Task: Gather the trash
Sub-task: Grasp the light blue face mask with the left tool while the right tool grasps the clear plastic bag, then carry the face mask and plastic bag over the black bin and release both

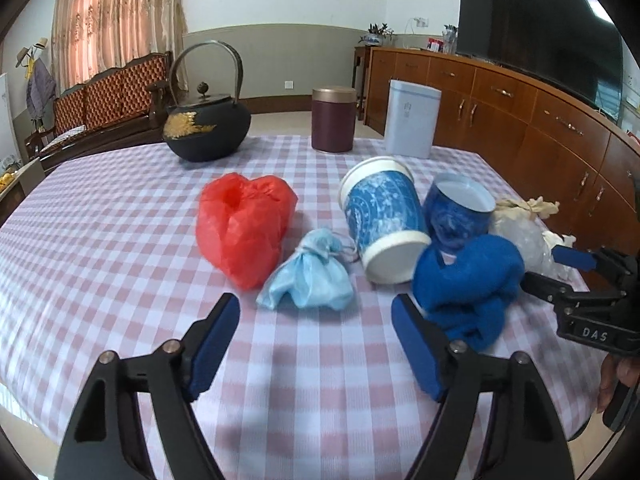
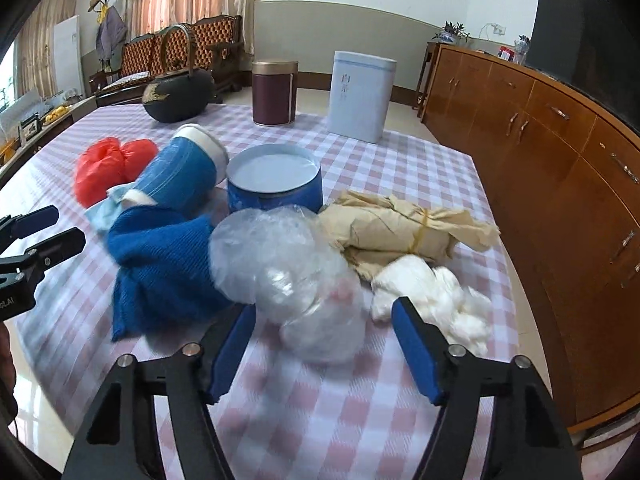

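Nothing collected yet, judging by layout. Left to right mid-tabletop: red bag [image 1: 244, 228], light-blue bag [image 1: 308, 276], tipped cup [image 1: 384, 220], blue cloth [image 1: 468, 280], clear plastic wad [image 2: 288, 276], paper bundle [image 2: 396, 228], white tissue [image 2: 436, 292] near right edge. Left gripper [image 1: 316, 340] open, empty, before light-blue bag. Right gripper [image 2: 324, 344] open, straddling clear plastic wad.

both wrist views sit low and close above the table's [image 1: 100, 216] near edge, facing its far edge; both share the blue cloth [image 1: 468, 276] [image 2: 160, 256].
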Motion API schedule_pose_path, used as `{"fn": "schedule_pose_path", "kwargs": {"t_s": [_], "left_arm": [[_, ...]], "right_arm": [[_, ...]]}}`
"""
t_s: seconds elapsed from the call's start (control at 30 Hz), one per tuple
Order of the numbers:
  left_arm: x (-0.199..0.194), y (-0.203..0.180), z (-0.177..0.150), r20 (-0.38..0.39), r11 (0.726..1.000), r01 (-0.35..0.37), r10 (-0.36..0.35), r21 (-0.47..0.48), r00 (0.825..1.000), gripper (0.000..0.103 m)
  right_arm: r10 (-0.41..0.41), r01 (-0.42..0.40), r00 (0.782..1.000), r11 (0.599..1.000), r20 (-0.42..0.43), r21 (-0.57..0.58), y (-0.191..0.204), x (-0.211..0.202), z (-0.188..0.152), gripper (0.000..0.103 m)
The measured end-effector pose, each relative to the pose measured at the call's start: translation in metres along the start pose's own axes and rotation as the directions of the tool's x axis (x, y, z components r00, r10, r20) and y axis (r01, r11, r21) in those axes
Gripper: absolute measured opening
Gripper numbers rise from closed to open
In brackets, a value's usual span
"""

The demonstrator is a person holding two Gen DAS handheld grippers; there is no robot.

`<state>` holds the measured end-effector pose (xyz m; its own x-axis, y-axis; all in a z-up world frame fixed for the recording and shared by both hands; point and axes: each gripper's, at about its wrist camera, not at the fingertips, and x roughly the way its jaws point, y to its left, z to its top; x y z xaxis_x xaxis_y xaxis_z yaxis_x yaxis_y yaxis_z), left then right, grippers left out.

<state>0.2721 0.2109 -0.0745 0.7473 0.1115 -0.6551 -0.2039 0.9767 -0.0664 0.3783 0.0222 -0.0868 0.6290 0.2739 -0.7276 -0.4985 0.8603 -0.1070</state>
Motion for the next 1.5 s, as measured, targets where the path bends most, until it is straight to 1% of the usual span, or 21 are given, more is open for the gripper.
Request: {"fn": "schedule_pose_path", "kwargs": {"t_s": [0.1, 0.13, 0.2, 0.3, 0.33, 0.37, 0.43, 0.47, 0.5, 0.53, 0.57, 0.67, 0.87, 0.93, 1.07, 1.2, 1.5], "left_arm": [[0.011, -0.002, 0.003, -0.033, 1.0, -0.002, 0.002, -0.006, 0.999, 0.079], [0.016, -0.001, 0.004, -0.047, 1.0, 0.0, 0.0, -0.009, 0.999, 0.076], [0.025, 0.0, 0.007, -0.072, 1.0, 0.004, -0.005, -0.017, 0.997, 0.073], [0.037, 0.002, 0.009, -0.112, 0.999, 0.008, -0.012, -0.035, 0.994, 0.072], [0.041, 0.002, 0.009, -0.125, 0.999, 0.012, -0.017, -0.042, 0.992, 0.068], [0.044, 0.001, 0.01, -0.132, 0.999, 0.011, -0.016, -0.039, 0.991, 0.067], [0.047, -0.002, 0.01, -0.142, 1.0, 0.008, -0.011, -0.018, 0.99, 0.058], [0.048, -0.004, 0.009, -0.149, 1.0, 0.011, -0.013, -0.014, 0.989, 0.05], [0.047, -0.005, 0.009, -0.141, 1.0, 0.01, -0.012, -0.012, 0.99, 0.036], [0.046, -0.004, 0.009, -0.141, 1.0, 0.016, -0.017, -0.013, 0.99, 0.029], [0.042, -0.005, 0.008, -0.135, 0.999, 0.034, -0.036, -0.02, 0.99, 0.028], [0.026, -0.004, 0.005, -0.099, 0.999, 0.044, -0.046, -0.021, 0.994, 0.027], [-0.012, 0.001, -0.002, -0.036, 1.0, 0.02, -0.02, 0.0, 0.999, 0.027], [-0.024, 0.001, -0.006, -0.026, 1.0, 0.014, -0.014, 0.005, 1.0, 0.027], [-0.048, 0.002, -0.011, -0.003, 1.0, 0.006, -0.006, 0.007, 1.0, 0.027], [-0.062, -0.002, -0.016, 0.004, 1.0, 0.01, -0.01, 0.014, 1.0, 0.027], [-0.097, -0.029, -0.036, 0.026, 0.998, 0.043, -0.044, 0.046, 0.999, 0.027]], "right_arm": [[0.013, -0.013, 1.0, 1.0, -0.009, 0.024, -0.001, 0.009, 0.007, 0.068], [0.016, -0.016, 1.0, 0.999, -0.013, 0.03, -0.002, 0.012, 0.008, 0.063], [0.028, -0.027, 0.999, 0.999, -0.018, 0.038, -0.001, 0.016, 0.01, 0.058], [0.035, -0.035, 0.999, 0.998, -0.019, 0.045, 0.001, 0.019, 0.009, 0.056], [0.038, -0.037, 0.999, 0.998, -0.018, 0.047, 0.002, 0.019, 0.009, 0.055], [0.042, -0.041, 0.999, 0.998, -0.018, 0.05, 0.002, 0.019, 0.009, 0.053], [0.049, -0.048, 0.999, 0.997, -0.015, 0.059, 0.001, 0.018, 0.009, 0.048], [0.052, -0.051, 0.999, 0.997, -0.015, 0.062, 0.001, 0.018, 0.01, 0.047], [0.055, -0.054, 0.998, 0.996, -0.013, 0.066, 0.0, 0.016, 0.009, 0.046], [0.056, -0.055, 0.998, 0.996, -0.008, 0.069, 0.0, 0.014, 0.009, 0.045], [0.058, -0.058, 0.998, 0.996, -0.003, 0.072, -0.001, 0.011, 0.008, 0.045], [0.057, -0.057, 0.998, 0.995, 0.008, 0.082, -0.004, 0.002, 0.006, 0.045], [0.055, -0.06, 0.997, 0.993, 0.046, 0.1, -0.008, -0.025, 0.001, 0.044], [0.071, -0.077, 0.996, 0.991, 0.053, 0.114, -0.008, -0.033, -0.001, 0.044], [0.071, -0.08, 0.995, 0.989, 0.073, 0.126, -0.007, -0.049, -0.006, 0.044], [0.083, -0.094, 0.993, 0.987, 0.085, 0.133, -0.005, -0.065, -0.013, 0.044], [0.049, -0.065, 0.994, 0.983, 0.098, 0.17, -0.017, -0.105, -0.047, 0.044]]}}
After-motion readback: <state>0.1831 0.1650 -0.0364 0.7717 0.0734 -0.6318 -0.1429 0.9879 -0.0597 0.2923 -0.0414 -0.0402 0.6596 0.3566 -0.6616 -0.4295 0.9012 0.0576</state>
